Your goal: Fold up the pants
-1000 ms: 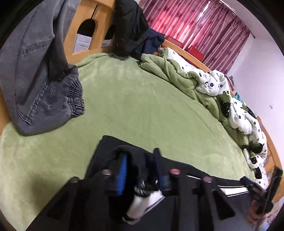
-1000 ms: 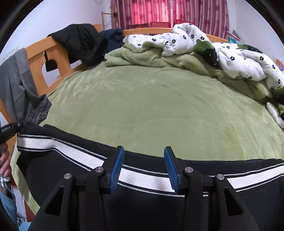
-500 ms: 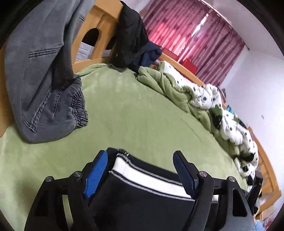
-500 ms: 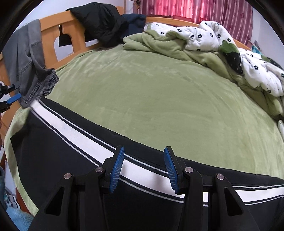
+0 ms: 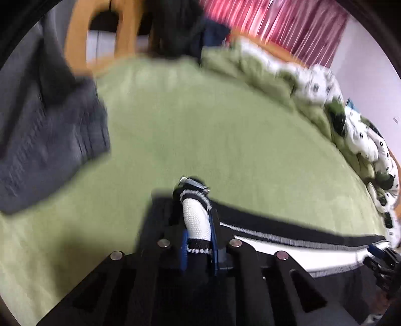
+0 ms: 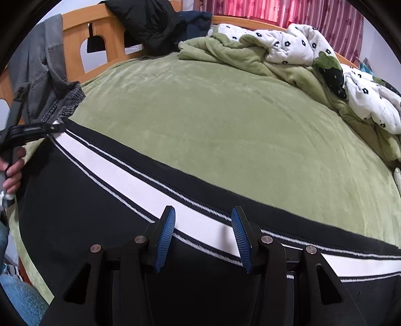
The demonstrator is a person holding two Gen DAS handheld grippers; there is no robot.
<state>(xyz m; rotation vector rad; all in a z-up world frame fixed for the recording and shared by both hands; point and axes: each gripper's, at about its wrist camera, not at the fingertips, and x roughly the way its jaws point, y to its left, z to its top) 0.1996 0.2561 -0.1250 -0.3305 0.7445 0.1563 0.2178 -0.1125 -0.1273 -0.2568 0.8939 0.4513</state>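
Note:
Black pants [image 6: 75, 200] with a white side stripe [image 6: 140, 185] lie across the near edge of a green bed [image 6: 225, 125]. In the left wrist view my left gripper [image 5: 199, 240] is shut on the bunched end of the pants [image 5: 196, 220], pinching the white stripe between its blue pads. It also shows at the far left of the right wrist view [image 6: 32, 130], at the pants' end. My right gripper [image 6: 203, 238] is open, its blue pads on either side of the stripe, holding nothing. It shows at the right edge of the left wrist view [image 5: 383, 260].
Grey jeans [image 6: 45, 82] hang over the wooden bed frame [image 6: 105, 32] at the left. A dark jacket [image 6: 153, 22] lies on the frame at the back. A crumpled green and white floral duvet [image 6: 300, 62] fills the back right. Red curtains [image 6: 288, 12] hang behind.
My left gripper was open half a second ago and has closed on the end of the pants. The left view is blurred from motion. My right gripper stays open over the stripe.

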